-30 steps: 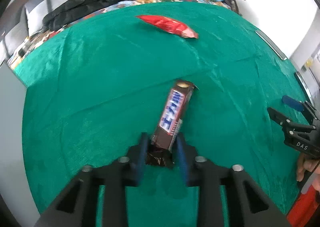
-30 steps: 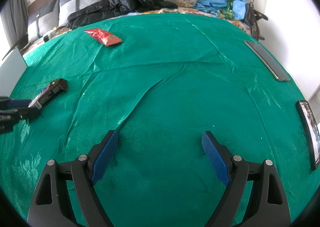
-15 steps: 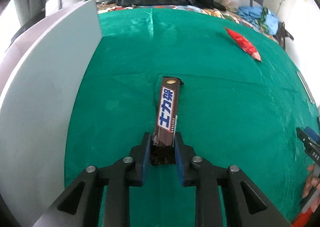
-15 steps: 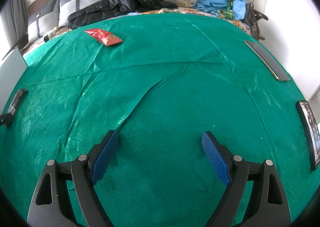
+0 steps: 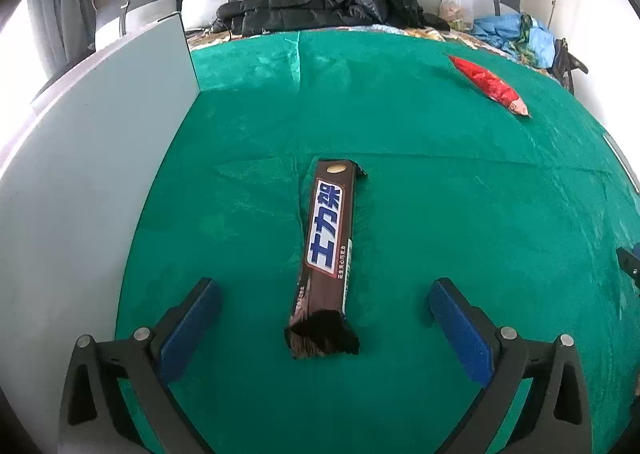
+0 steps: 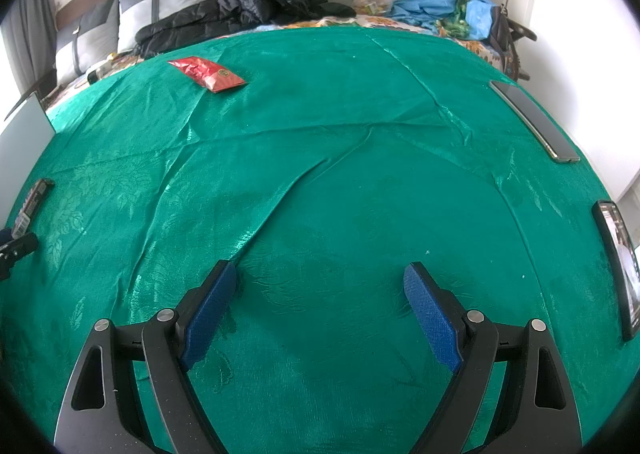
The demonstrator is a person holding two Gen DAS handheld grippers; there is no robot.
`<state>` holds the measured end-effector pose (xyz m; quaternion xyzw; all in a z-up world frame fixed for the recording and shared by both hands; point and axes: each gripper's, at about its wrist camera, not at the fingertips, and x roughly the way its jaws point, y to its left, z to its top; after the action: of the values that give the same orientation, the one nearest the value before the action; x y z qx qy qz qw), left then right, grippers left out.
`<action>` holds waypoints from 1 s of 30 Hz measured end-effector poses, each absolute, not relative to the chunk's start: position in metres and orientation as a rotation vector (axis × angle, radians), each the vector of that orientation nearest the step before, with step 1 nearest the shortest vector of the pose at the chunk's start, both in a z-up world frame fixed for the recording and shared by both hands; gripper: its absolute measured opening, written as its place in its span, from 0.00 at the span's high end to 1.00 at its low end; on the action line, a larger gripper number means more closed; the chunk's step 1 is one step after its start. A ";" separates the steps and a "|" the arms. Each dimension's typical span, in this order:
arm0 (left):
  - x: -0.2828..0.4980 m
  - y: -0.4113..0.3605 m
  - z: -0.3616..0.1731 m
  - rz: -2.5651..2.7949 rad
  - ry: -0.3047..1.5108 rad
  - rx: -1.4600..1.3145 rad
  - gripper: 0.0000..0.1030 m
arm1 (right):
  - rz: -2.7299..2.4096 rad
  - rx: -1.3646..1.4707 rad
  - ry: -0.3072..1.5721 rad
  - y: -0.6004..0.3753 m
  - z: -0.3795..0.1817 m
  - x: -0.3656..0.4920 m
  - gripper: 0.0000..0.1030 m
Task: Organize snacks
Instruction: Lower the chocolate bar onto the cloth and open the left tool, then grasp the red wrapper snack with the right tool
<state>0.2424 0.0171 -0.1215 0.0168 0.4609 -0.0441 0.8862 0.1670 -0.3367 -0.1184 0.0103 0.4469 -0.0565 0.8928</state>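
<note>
A brown chocolate bar [image 5: 329, 250] with blue-and-white lettering lies flat on the green cloth [image 5: 460, 194], lengthwise between the fingers of my left gripper [image 5: 322, 294]. That gripper's jaws are opening wide, and neither blue pad touches the bar. A red snack packet [image 5: 490, 88] lies far off at the upper right. In the right wrist view my right gripper [image 6: 320, 280] hovers open over bare cloth. The red packet [image 6: 206, 73] sits far ahead to its left, and the bar [image 6: 34, 200] lies at the left edge beside a tip of the left gripper [image 6: 16, 248].
A pale grey panel [image 5: 92, 158] stands along the cloth's left side. A long dark flat object [image 6: 534, 120] and a phone-like device [image 6: 618, 266] lie near the right edge. Black jackets [image 6: 248, 8], bags and cushions pile up behind the cloth.
My left gripper swung the bar toward the grey panel, then opened wide, leaving the bar lying on the cloth. The right gripper has not moved.
</note>
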 end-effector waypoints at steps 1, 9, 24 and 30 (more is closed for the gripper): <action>0.243 0.017 -0.121 -0.091 0.955 0.034 0.00 | -0.117 0.022 0.927 -0.337 -0.118 0.167 0.14; 0.243 0.017 -0.121 -0.092 0.955 0.034 0.00 | -0.117 0.022 0.926 -0.337 -0.118 0.167 0.14; 0.243 0.017 -0.121 -0.092 0.955 0.034 0.00 | 0.108 -0.028 0.818 -0.301 -0.066 0.261 0.16; 0.244 0.017 -0.121 -0.093 0.954 0.033 0.00 | 0.216 -0.179 1.005 -0.252 -0.098 0.392 0.16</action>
<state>0.2435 0.0169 -0.1210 0.0159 0.4591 -0.0448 0.8871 0.3916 -0.2522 -0.0980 -0.0856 0.4800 0.1031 0.8670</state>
